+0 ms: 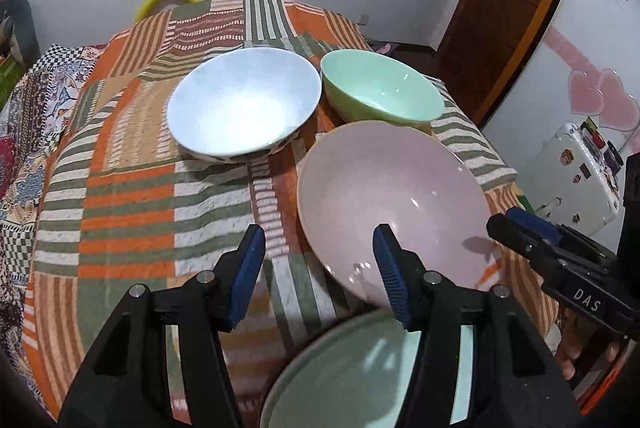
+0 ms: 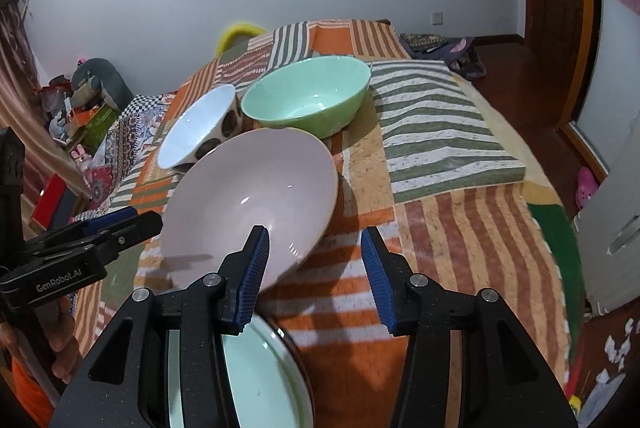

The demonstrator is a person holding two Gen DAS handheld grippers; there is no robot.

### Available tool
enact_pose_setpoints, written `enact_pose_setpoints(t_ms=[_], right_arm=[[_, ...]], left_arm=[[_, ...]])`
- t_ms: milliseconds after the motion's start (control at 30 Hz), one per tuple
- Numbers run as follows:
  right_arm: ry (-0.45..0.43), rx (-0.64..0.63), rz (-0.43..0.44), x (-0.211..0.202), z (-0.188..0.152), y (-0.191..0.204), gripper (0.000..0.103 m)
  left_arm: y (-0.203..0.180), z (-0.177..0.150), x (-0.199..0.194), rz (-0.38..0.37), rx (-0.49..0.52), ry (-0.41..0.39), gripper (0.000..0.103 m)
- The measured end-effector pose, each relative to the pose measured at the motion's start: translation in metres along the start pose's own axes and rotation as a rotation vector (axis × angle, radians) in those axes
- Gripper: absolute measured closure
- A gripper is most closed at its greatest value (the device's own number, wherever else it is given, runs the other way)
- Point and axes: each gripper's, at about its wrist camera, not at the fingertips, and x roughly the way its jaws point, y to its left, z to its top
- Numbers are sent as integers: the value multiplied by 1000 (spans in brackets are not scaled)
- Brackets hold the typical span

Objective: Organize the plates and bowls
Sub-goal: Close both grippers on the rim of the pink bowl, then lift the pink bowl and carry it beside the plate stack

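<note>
Both hand-held grippers stand wide open and hold nothing above a bed under a striped orange, green and white blanket (image 1: 132, 212): the left hand-held gripper (image 1: 320, 268) hovers at the near left rim of a pink bowl (image 1: 392, 196), the right hand-held gripper (image 2: 316, 268) at its near right rim, neither clearly touching it. Beyond the pink bowl sit a white bowl (image 1: 244, 104) at far left and a green bowl (image 1: 380, 88) at far right, while a pale green plate (image 2: 260, 380) lies nearest, under the fingers
</note>
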Motion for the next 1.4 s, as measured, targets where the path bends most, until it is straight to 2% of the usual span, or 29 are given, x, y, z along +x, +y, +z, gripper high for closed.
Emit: enact_pose_setpoints(t_ms=[133,267,400,467,500,600,1000,1400], right_arm=[[13,15,17,12,4,-2,59],[27,21,25,19,4,-2,60],[46,24,38,25,3,-2,73],[54,29,42,28,2,-3,79],[54,30,38,29,2,-4,82],[54,33,31,28,2,-6,85],[62,25,9,15,3,0,85],[8,-14,27,-21,6,20,84]], left_arm=[[7,5,14,-2,-15,3,49],[12,9,27,-26,-25,23,65],[13,9,36,-35,-19,35,76],[12,8,40,-47,-16,45,87],[11,7,41,-49,-12,50,88],[9,5,41,-36,3,40,89],[6,-1,24,-45,-5,46,89],[2,-7,-40,-42,3,-42,89]])
